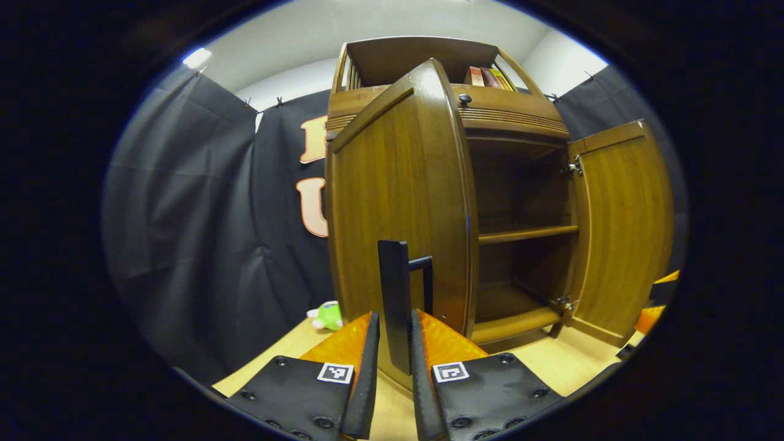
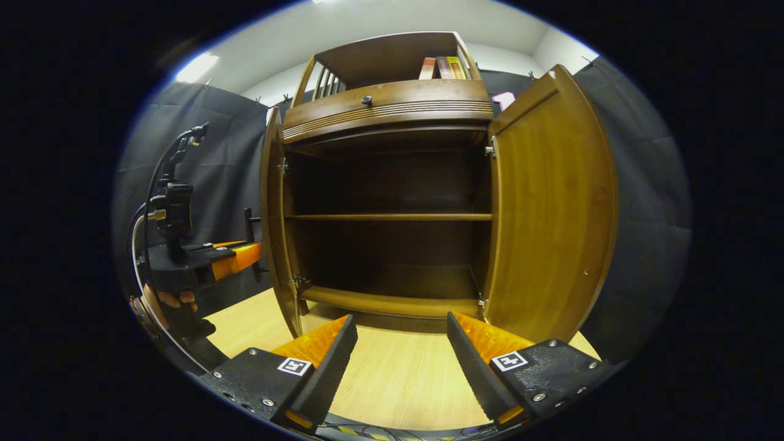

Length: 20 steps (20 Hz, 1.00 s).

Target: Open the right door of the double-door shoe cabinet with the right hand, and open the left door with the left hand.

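Toy first: far to the left in my left gripper view, a small green toy lies on the wooden floor beside the shoe cabinet. Next comes the left door, swung wide open toward me. Its black handle stands right between the fingers of my left claw, and both fingers pinch it. Past the door I see the dark inside with a shelf across it, and then the right door, also swung open. In my right gripper view, my left claw shows at the left, held in my hand, at the handle on the outer side of the left door. In the middle is the open cabinet with its shelf. My right claw hangs in front of it with its fingers spread wide, holding nothing. The right door stands open just past my right finger, near but not touching. Some books sit on top.
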Available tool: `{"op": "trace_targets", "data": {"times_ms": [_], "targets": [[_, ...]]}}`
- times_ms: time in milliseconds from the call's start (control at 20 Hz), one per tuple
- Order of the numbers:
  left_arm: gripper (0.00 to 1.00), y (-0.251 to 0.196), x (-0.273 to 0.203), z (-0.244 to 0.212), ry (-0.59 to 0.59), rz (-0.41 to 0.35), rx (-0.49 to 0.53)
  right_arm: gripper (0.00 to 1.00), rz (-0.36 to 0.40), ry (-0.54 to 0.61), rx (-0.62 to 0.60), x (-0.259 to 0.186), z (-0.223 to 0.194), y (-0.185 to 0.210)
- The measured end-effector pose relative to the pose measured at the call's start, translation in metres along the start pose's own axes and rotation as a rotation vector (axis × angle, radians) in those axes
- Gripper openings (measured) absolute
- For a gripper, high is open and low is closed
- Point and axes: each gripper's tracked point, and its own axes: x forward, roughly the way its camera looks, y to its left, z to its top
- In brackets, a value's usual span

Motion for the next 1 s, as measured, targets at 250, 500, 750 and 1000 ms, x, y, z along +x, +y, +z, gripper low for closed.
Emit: {"op": "trace_targets", "data": {"times_ms": [250, 500, 750, 1000], "targets": [[0.14, 0.043, -0.013, -0.005, -0.001, 0.04, -0.027, 0.92, 0.054, 0.006, -0.012, 0.017, 0.004, 0.031], [0.14, 0.073, -0.018, -0.009, 0.005, 0.001, -0.042, 0.92, 0.078, -0.01, 0.004, 0.027, 0.008, 0.054], [0.05, 0.122, -0.017, -0.014, -0.005, -0.035, 0.08, 0.92, 0.072, -0.012, 0.009, 0.031, 0.006, 0.064], [0.09, 0.15, -0.01, -0.017, 0.007, -0.111, 0.003, 0.92, 0.053, -0.02, 0.025, 0.03, 0.008, 0.065]]}}
